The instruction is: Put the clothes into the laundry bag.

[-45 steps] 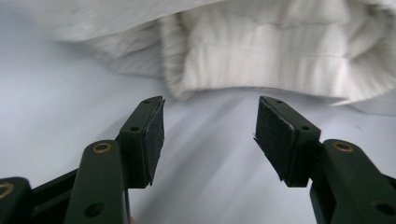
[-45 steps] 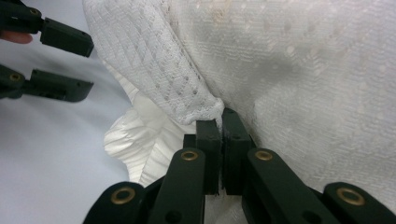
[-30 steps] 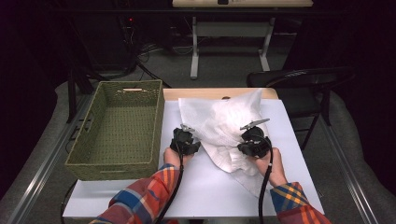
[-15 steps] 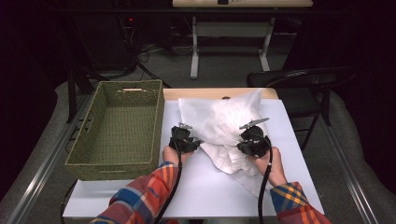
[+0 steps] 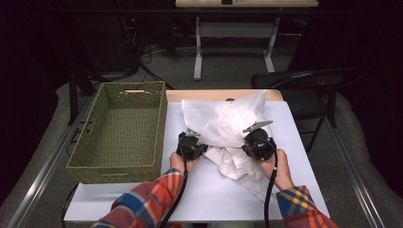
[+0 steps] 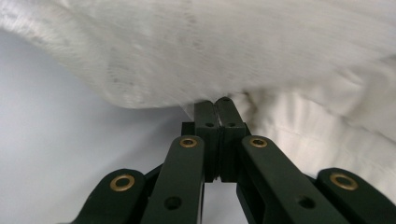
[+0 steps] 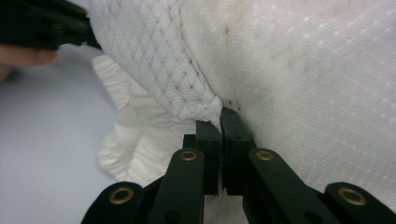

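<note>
From above, the crumpled white quilted cloth (image 5: 228, 128) lies on the white-topped bench (image 5: 228, 194) just right of the green woven rectangular basket (image 5: 121, 130), with the left tongs (image 5: 191, 142) and right tongs (image 5: 256, 140) at its near edge. The left gripper view adds that the left tongs (image 6: 218, 105) are pressed together at a fold of cloth (image 6: 261, 51). The right gripper view shows the right tongs (image 7: 219, 119) clamped on a dimpled hem of the cloth (image 7: 299, 70), faint brown stains nearby
</note>
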`<state>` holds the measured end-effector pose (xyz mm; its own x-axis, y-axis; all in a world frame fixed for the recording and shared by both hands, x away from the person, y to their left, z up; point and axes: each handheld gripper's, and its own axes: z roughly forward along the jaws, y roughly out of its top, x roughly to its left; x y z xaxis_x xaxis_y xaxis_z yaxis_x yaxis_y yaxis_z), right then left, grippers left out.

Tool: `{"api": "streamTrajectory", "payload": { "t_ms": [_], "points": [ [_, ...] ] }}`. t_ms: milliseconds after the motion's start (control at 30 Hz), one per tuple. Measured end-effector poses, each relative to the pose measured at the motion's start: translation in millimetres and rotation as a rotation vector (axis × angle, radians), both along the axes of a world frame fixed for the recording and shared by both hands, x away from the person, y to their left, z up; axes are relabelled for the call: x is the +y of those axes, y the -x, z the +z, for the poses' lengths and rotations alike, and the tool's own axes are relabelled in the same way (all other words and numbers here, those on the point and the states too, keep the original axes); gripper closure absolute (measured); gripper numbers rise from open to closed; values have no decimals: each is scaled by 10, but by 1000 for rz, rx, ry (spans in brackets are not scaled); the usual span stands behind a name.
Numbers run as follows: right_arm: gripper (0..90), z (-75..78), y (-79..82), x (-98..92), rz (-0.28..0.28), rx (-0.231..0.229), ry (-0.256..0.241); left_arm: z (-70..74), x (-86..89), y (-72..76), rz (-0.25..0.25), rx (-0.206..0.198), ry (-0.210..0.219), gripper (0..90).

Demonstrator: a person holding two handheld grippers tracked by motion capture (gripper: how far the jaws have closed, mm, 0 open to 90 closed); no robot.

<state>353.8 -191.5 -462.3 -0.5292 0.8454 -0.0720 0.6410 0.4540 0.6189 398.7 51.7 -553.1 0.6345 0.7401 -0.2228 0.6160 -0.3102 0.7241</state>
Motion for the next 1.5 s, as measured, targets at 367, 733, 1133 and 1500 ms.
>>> {"api": "streamTrajectory", "payload": {
  "t_ms": [367,733,1133,1500],
  "points": [
    [880,29,-1,-7,-10,-19,6,186,361,746,-91,-5,-40,898],
    [878,46,15,43,11,-12,-6,156,415,791,-120,36,-88,611],
    [870,142,112,55,53,-8,-48,37,491,661,-121,87,-65,875],
    [865,115,101,85,75,3,-45,166,742,947,-194,80,-72,885]
  ]
}}
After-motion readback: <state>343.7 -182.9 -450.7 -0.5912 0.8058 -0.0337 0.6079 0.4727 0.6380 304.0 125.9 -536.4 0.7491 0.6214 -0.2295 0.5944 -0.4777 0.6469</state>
